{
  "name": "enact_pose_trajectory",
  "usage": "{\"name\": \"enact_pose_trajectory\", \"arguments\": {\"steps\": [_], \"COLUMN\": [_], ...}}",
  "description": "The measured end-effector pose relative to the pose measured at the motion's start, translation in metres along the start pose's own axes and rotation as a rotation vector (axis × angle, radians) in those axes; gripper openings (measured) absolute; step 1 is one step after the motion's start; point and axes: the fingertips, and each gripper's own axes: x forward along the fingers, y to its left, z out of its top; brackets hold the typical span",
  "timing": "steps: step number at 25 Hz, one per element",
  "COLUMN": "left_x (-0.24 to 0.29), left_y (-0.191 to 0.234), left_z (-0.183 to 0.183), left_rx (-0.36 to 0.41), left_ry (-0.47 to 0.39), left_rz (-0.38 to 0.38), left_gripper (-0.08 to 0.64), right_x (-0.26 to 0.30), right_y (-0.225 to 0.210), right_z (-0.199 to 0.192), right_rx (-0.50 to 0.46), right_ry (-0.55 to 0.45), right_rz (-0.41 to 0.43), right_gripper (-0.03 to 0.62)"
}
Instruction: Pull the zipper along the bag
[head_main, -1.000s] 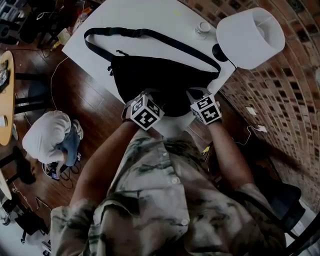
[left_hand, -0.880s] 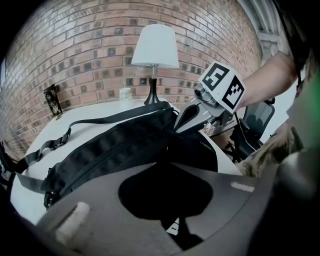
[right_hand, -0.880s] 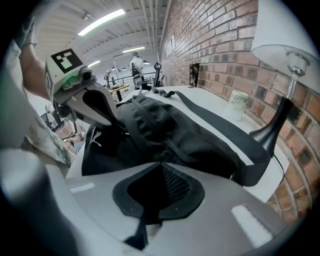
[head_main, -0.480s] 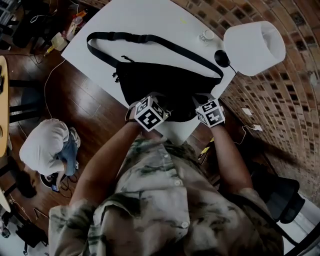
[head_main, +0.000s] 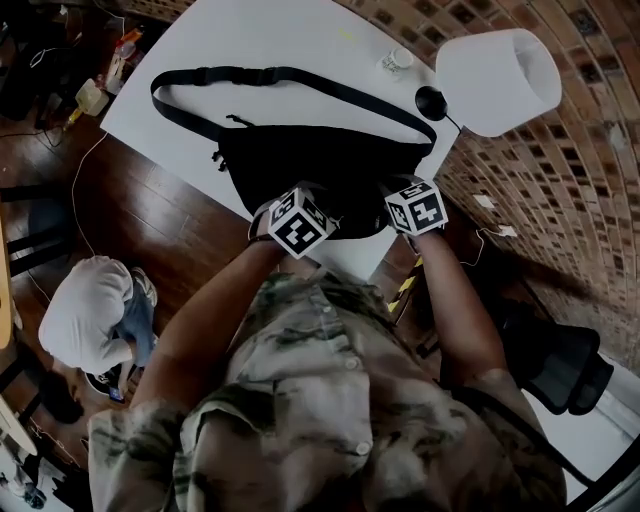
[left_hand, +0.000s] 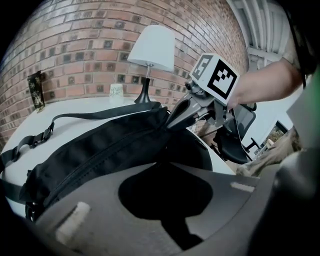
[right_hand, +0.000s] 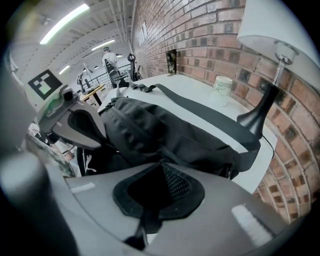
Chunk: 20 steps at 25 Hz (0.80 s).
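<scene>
A black sling bag (head_main: 320, 165) lies on the white table (head_main: 250, 30), its strap (head_main: 280, 75) looping toward the far side. My left gripper (head_main: 306, 196) is shut on the bag's near edge, with black fabric filling the gap between its jaws (left_hand: 165, 167). My right gripper (head_main: 397, 186) is shut on the bag's right end, and mesh fabric shows between its jaws (right_hand: 161, 165). The zipper line (left_hand: 100, 152) runs along the bag's face. Its pull is hidden. Each gripper shows in the other's view: right gripper (left_hand: 175, 116), left gripper (right_hand: 92, 132).
A white-shaded lamp (head_main: 497, 68) with a black base (head_main: 431, 102) and a small cup (head_main: 395, 60) stand at the table's far right, by the brick wall (head_main: 560, 180). A person (head_main: 95, 310) crouches on the floor at left. An office chair (head_main: 560, 365) is at right.
Both grippers stay at the bag's near edge, the same distance apart. Only the head view has shifted slightly.
</scene>
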Motion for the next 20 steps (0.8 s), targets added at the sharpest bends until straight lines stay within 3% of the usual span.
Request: {"name": "enact_pose_trajectory", "arguments": {"steps": [6,10,15,20], "left_x": [0.002,-0.01,-0.039,-0.042], "left_y": [-0.003,0.011,0.028,0.03], "left_z": [0.001,-0.002,-0.011,-0.015], "left_rx": [0.009,-0.001,0.004,0.008], "left_ry": [0.007,-0.01,-0.028,-0.035], "left_rz": [-0.024,-0.02,-0.026,-0.03], "left_gripper": [0.023,0.025,0.025,0.025], "right_x": [0.011,0.011,0.01,0.012], "right_y": [-0.004,-0.015,-0.017,-0.013], "right_z": [-0.002,-0.004,-0.005,-0.004], "right_rx": [0.087,0.04,0.086,0.087], "right_ry": [0.015,0.045,0.043,0.034], "right_rz": [-0.012,-0.083,-0.046,-0.084], "right_gripper": [0.003,0.003,0.003,0.003]}}
